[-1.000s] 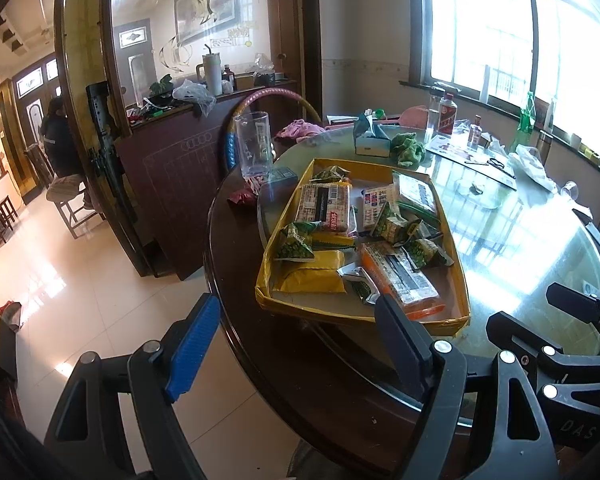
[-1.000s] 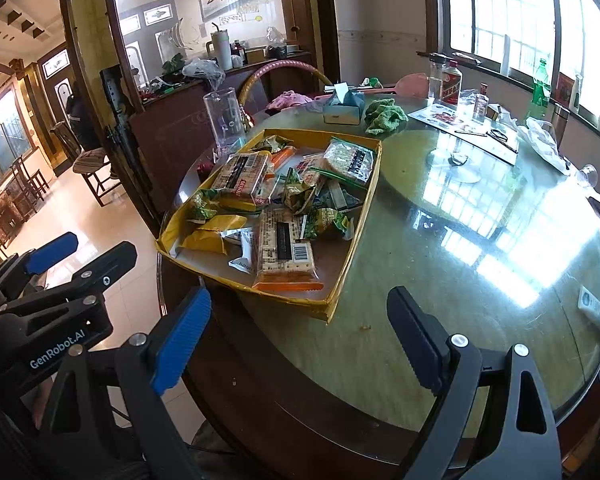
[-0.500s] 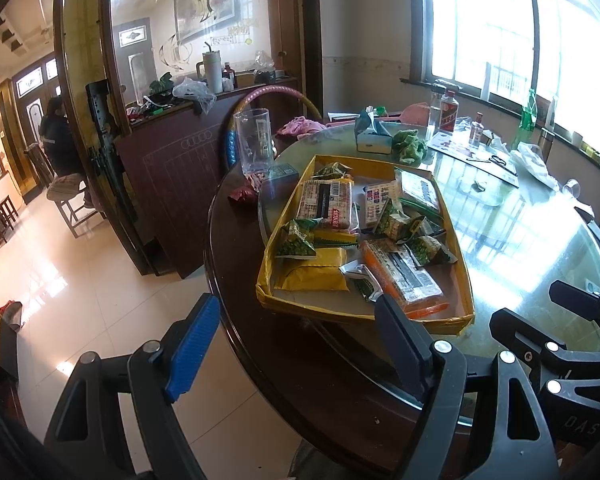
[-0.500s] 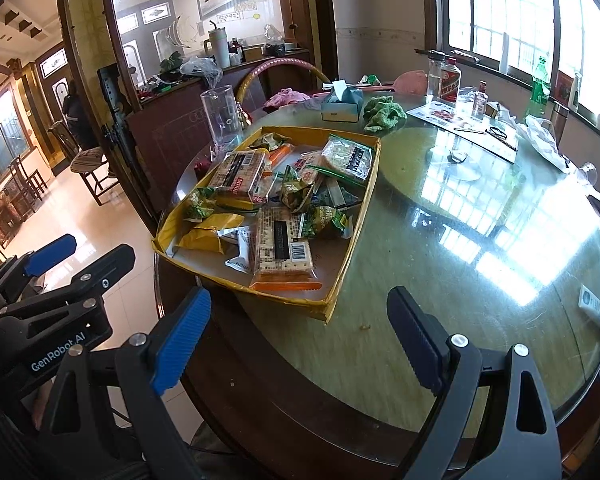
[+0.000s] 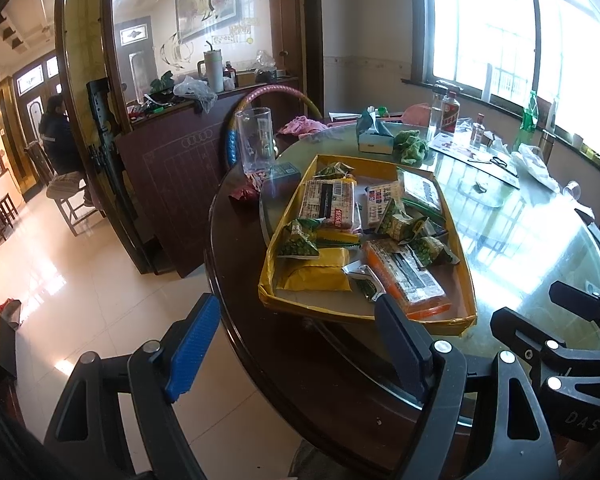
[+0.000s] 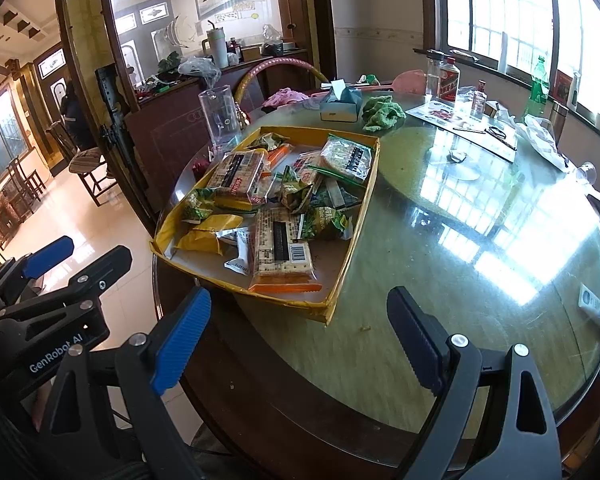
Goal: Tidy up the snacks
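A shallow yellow cardboard tray (image 5: pixel 466 280) (image 6: pixel 342 280) lies on the near left part of a round glass-topped table (image 6: pixel 440 216). Inside it are several snack packs: cracker packs (image 5: pixel 329 203) (image 6: pixel 281 246), green pea bags (image 5: pixel 299 240) (image 6: pixel 324 220), a yellow bag (image 5: pixel 320 274) (image 6: pixel 208 234). My left gripper (image 5: pixel 300 344) hangs open off the table's near edge, short of the tray, holding nothing. My right gripper (image 6: pixel 300 332) is open too, over the table rim just in front of the tray's near corner. Each gripper shows at the edge of the other's view.
A clear glass jug (image 6: pixel 220 120) stands behind the tray, with a tissue box (image 6: pixel 340 102) and a green cloth (image 6: pixel 382 114) farther back. Bottles (image 6: pixel 446 78) and papers line the window side. A person (image 5: pixel 58 136) sits far left on a chair.
Both grippers have drifted slightly closer to the tray, which looks a little nearer and more centred. Neither gripper has changed its opening.
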